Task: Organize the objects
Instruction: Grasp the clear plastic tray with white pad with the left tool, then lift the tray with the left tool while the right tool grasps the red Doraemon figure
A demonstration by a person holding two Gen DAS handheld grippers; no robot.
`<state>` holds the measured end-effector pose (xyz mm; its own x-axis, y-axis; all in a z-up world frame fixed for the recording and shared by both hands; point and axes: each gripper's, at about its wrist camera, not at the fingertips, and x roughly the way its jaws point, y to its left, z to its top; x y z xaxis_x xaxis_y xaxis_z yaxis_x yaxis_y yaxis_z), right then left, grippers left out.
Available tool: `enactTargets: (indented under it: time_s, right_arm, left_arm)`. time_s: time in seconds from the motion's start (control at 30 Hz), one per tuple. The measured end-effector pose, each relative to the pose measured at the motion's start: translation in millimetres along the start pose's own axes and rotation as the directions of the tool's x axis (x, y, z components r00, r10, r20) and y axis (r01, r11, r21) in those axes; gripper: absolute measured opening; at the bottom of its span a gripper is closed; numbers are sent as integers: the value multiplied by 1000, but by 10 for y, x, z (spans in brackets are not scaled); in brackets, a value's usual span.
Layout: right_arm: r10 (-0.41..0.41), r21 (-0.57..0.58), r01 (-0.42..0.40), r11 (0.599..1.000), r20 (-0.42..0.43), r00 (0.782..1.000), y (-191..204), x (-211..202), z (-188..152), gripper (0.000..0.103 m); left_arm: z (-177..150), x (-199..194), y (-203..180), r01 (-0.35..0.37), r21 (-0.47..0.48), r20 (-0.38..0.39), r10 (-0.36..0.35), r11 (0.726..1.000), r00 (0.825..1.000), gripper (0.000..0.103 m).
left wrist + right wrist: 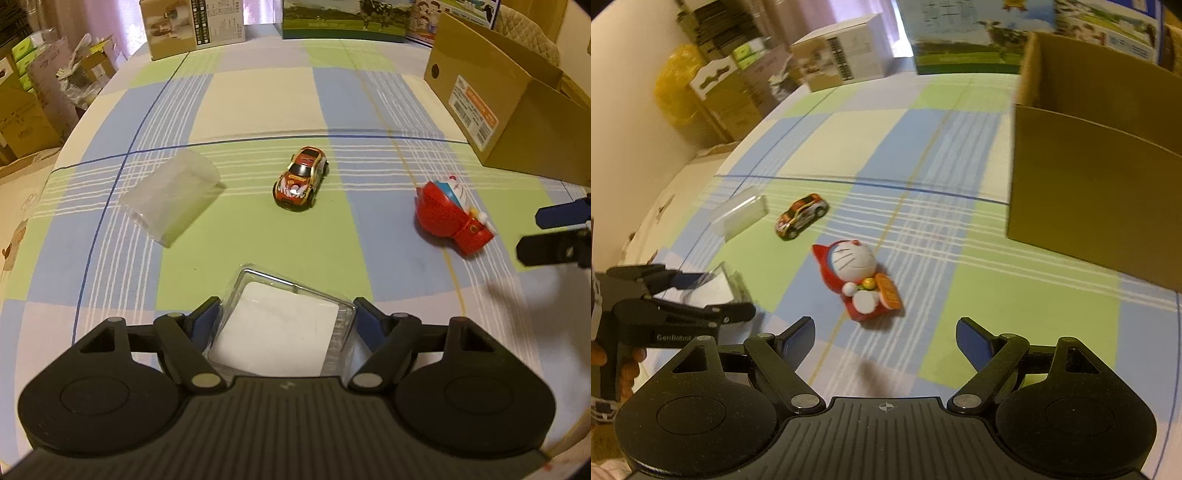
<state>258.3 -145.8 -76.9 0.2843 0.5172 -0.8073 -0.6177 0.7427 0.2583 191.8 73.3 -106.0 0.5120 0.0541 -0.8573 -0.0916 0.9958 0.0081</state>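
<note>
While my left tongs [286, 325] pinch a clear plastic case [280, 332] with a white insert just above the checked table [258, 110], my right tongs [885, 343] hang spread and empty, tilted down toward the cat figurine [858, 282] lying on its back. A hand [626, 365] grips the left tool's handle at the right view's edge. The toy car [300, 178] sits mid-table between a second clear case [171, 197] and the figurine, and the open cardboard box [509, 107] stands at the far right.

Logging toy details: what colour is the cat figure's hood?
Red; the cat figure shows best in the right wrist view.
</note>
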Motion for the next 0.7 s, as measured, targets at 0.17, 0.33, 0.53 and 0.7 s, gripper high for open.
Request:
enactTargets:
  time_s: [0.17,0.33,0.53,0.7]
  right_arm:
    - [8,-87,-8,996,1,1000,102,163,67,81]
    - [36,-150,-35,988,4,999,165,363,150,81]
    - [23,-224,-23,974,-3,1000,241,603,166,75]
    - [13,-263,-12,965,-1,1000,247,709,169,55]
  left_arm:
    - [22,9,28,-12,-20,-3,12,1000,1000,74]
    - [35,20,49,-20,-39,-4,20,999,1000,74]
    - [68,36,80,-33,-66,-5,33,997,999,74]
    - [88,57,86,-39,-79,-5,39,996,999,74]
